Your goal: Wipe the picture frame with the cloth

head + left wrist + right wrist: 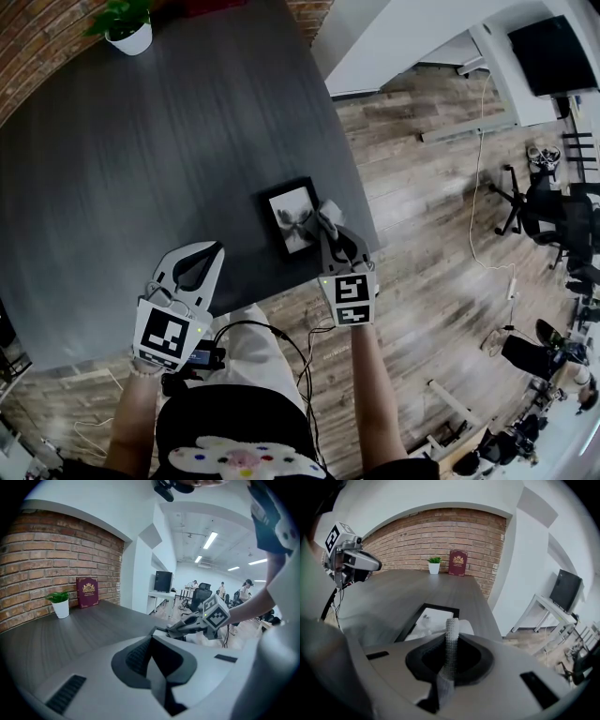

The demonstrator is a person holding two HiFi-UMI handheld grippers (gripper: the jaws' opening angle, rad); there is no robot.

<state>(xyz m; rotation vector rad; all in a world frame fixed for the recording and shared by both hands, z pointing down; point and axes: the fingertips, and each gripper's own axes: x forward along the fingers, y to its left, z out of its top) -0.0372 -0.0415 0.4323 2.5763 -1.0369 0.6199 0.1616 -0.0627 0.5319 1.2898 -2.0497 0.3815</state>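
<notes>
Both my claws are pressed together. My right claw (329,228) pinches the cloth (450,645) at the frame (292,218); my left claw (212,250), left of the frame, is empty.

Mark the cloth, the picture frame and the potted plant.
cloth (450,639), right gripper view, on its upright textured strip.
picture frame (292,219), head view, on the photo inside the black border.
potted plant (130,38), head view, on the white pot.

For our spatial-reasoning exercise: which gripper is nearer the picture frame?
Right. The right gripper, shut on the cloth, sits at the picture frame's right edge; the left gripper is apart from it, over the table to its left.
</notes>
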